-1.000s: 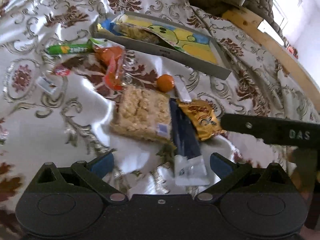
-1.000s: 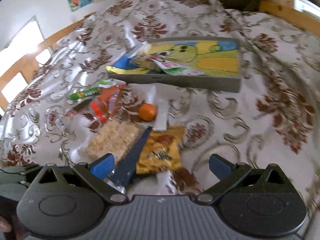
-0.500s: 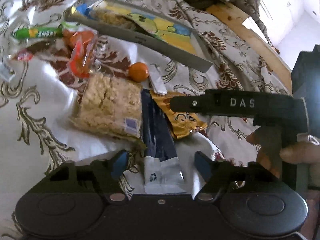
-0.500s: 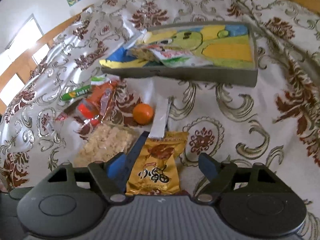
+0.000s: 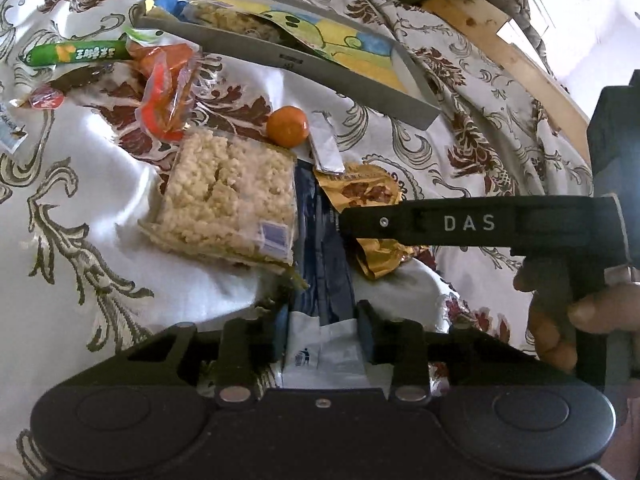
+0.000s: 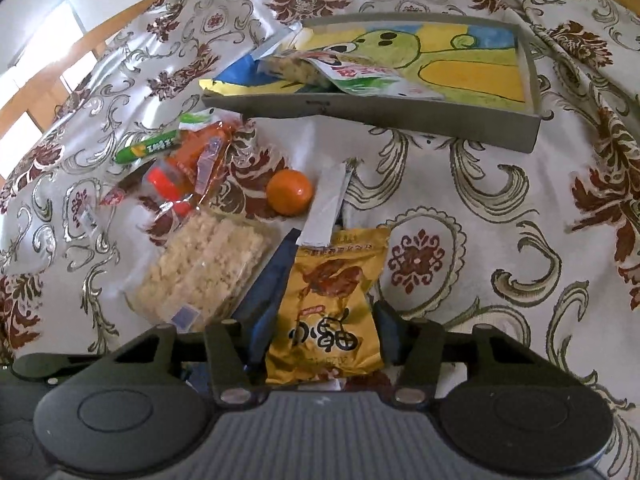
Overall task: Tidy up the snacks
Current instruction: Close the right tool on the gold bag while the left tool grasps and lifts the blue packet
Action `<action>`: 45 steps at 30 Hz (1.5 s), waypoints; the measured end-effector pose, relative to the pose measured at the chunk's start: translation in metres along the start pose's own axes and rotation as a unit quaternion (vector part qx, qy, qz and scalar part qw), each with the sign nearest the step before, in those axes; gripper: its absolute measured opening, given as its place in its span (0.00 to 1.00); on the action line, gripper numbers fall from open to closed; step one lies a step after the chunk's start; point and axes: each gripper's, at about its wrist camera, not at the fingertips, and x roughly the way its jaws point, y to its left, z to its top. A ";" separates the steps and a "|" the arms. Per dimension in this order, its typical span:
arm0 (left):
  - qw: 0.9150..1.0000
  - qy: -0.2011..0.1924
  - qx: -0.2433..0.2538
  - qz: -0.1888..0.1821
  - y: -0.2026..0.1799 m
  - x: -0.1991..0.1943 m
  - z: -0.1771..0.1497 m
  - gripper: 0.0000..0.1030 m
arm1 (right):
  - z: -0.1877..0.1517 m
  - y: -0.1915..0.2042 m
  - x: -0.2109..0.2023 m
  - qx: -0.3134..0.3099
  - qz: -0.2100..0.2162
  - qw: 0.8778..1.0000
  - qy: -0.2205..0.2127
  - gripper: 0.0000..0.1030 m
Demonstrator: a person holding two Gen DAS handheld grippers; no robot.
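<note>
Dark blue packet (image 5: 326, 240) ran lengthwise up-frame, left gripper (image 5: 322, 334) clamping its white end; right gripper (image 6: 316, 334), lettered "DAS", clenched gold packet (image 6: 328, 312).

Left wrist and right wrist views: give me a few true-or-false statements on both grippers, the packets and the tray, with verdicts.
1. The left gripper has closed on the dark blue packet. True.
2. The right gripper brackets the golden packet. True.
3. The tray holds no snacks. False: a rice-crisp pack and a white-green packet lie at its left end.
4. The orange ball sits inside the tray. False: it lies on the tablecloth in front of the tray.
5. The rice-crisp block lies left of the dark blue packet. True.
6. The green stick pack is in the right gripper. False: it lies on the tablecloth far left.
</note>
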 end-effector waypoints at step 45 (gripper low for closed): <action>0.998 -0.040 0.046 -0.015 -0.022 -0.065 -0.031 0.27 | -0.034 0.009 -0.061 0.021 -0.043 0.995 -0.087 0.53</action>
